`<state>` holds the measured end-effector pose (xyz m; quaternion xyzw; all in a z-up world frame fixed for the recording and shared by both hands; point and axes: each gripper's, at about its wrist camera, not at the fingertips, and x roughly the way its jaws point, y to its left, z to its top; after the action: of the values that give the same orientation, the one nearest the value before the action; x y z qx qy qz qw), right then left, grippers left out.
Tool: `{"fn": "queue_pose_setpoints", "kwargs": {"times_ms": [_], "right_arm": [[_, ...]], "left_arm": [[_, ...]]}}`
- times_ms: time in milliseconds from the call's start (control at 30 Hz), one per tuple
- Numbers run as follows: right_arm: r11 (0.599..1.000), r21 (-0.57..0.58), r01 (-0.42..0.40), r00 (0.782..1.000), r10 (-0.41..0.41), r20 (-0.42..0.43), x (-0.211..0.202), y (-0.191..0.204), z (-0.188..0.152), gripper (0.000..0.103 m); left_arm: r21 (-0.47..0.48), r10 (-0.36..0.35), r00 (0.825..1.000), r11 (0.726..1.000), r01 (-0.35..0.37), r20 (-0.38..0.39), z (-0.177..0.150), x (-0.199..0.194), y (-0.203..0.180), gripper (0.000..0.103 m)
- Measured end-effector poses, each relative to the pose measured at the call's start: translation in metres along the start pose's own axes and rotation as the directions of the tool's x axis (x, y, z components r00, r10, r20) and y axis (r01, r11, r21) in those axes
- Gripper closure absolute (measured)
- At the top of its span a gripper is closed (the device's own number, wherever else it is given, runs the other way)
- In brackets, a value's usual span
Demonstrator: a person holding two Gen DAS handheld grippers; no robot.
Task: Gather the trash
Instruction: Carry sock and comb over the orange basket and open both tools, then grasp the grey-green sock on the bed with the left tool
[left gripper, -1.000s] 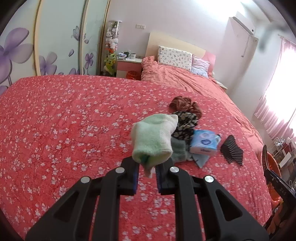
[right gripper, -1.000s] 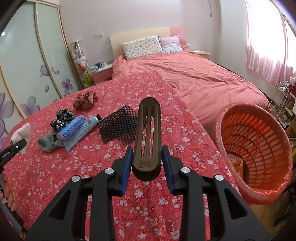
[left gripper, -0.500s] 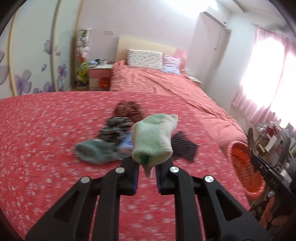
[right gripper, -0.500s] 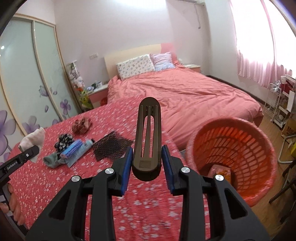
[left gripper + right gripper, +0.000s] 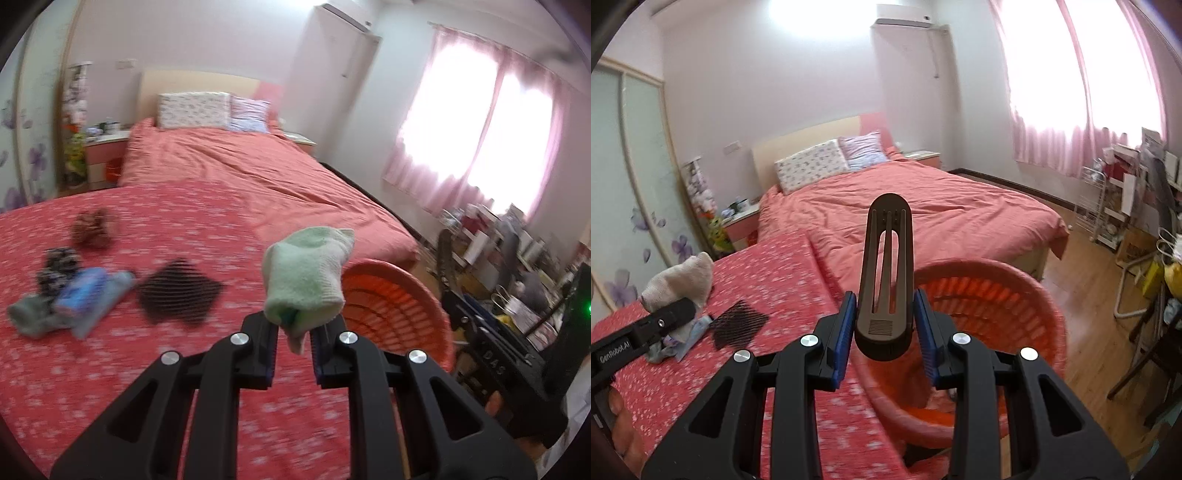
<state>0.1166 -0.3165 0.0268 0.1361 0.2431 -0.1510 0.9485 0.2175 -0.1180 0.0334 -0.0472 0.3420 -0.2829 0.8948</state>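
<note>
My left gripper (image 5: 293, 349) is shut on a pale green sock (image 5: 306, 277), held up over the red flowered bedspread (image 5: 110, 369), just left of the orange mesh basket (image 5: 399, 306). My right gripper (image 5: 886, 334) is shut on a dark brown slotted comb (image 5: 886, 273), which stands upright above the near rim of the orange basket (image 5: 1015, 295). The left gripper with the sock (image 5: 683, 284) also shows at the left of the right wrist view.
On the bedspread lie a black mesh piece (image 5: 177, 295), a blue tissue pack (image 5: 83, 291), a grey sock (image 5: 29, 315), a black patterned scrunchie (image 5: 57, 267) and a brown scrunchie (image 5: 92, 229). A second bed (image 5: 923, 214) stands behind. Shelves and a chair (image 5: 1137, 236) stand at the right.
Both grippers have swung right toward the orange basket. The basket now lies under the comb and beside the sock. Both grips are unchanged.
</note>
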Motion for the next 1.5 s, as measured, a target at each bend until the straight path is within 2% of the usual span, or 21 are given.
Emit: {"fn": "queue_pose_setpoints", "kwargs": {"times_ms": [333,500,633,733,867,1100,1333,1500], "right_arm": [[0.992,0.12,0.041,0.999,-0.038,-0.032,0.027,-0.065,0.001,0.07],[0.988,0.152,0.042,0.999,-0.037,-0.039,0.038,-0.081,0.001,0.07],[0.979,0.201,0.027,0.998,-0.014,-0.063,0.05,-0.093,-0.003,0.07],[0.974,0.226,0.01,0.997,0.009,-0.081,0.054,-0.099,-0.007,0.062],[0.973,0.228,0.038,0.996,-0.018,-0.092,0.052,-0.1,-0.01,0.059],[0.983,0.167,0.075,0.995,-0.062,-0.084,0.039,-0.089,-0.006,0.059],[0.993,0.106,0.059,0.995,-0.05,-0.086,0.034,-0.066,-0.004,0.057],[0.998,0.056,0.021,0.995,-0.015,-0.101,0.032,-0.039,-0.008,0.056]], "left_arm": [[0.091,-0.136,0.986,0.985,0.145,-0.097,-0.006,0.074,-0.082,0.087],[0.118,-0.144,0.978,0.98,0.163,-0.151,-0.011,0.115,-0.106,0.086],[0.126,-0.113,0.974,0.982,0.139,-0.194,-0.019,0.142,-0.11,0.066],[0.117,-0.097,0.971,0.985,0.124,-0.217,-0.023,0.154,-0.103,0.053],[0.113,-0.052,0.975,0.991,0.077,-0.214,-0.024,0.152,-0.086,0.047],[0.128,0.085,0.981,0.99,-0.063,-0.176,-0.026,0.124,-0.048,0.035],[0.106,0.203,0.968,0.976,-0.189,-0.148,-0.03,0.09,0.004,0.027],[0.067,0.287,0.949,0.958,-0.28,-0.13,-0.033,0.062,0.046,0.024]]}}
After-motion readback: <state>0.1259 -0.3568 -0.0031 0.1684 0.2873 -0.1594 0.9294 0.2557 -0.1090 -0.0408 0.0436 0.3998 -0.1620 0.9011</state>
